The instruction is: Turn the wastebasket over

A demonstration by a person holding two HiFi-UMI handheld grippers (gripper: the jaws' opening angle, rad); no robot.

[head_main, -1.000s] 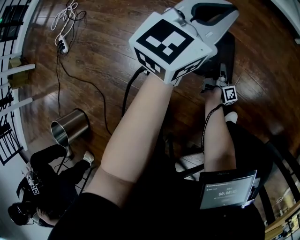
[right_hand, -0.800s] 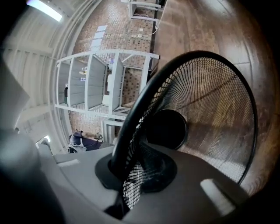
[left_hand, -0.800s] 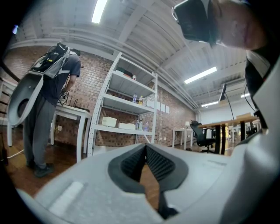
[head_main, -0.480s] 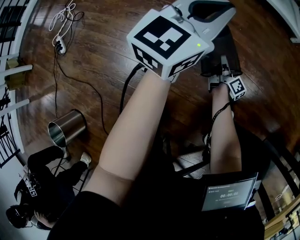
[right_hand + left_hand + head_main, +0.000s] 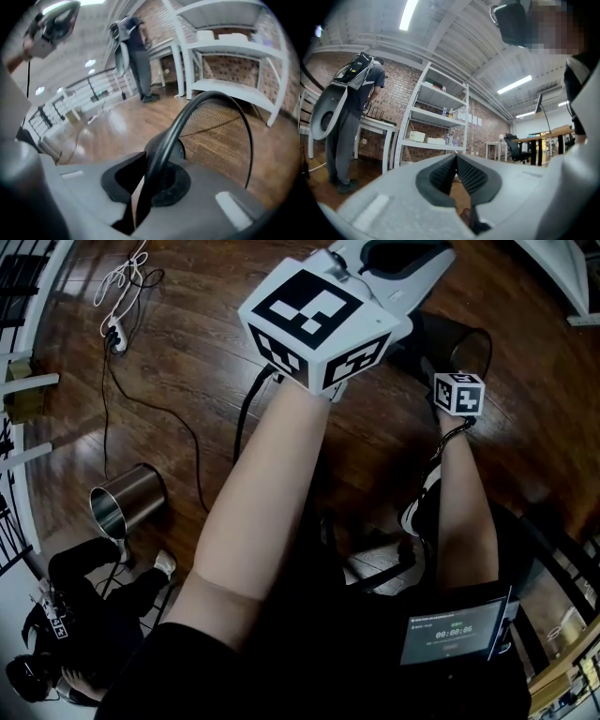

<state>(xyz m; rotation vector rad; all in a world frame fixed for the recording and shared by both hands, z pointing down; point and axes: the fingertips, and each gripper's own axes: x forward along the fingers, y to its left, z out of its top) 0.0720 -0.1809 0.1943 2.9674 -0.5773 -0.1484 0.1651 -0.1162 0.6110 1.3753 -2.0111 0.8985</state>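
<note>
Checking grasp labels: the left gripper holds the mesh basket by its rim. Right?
Wrong gripper. The right gripper holds the mesh basket by its rim, the rim between its jaws as they begin opening; the right gripper view shows it.

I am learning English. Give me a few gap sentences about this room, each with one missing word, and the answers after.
The wastebasket is made of black ___.
The left gripper holds ___.
The floor under the metal bin is made of ___.
The power strip's colour is ___.
Answers: mesh; nothing; wood; white.
</note>
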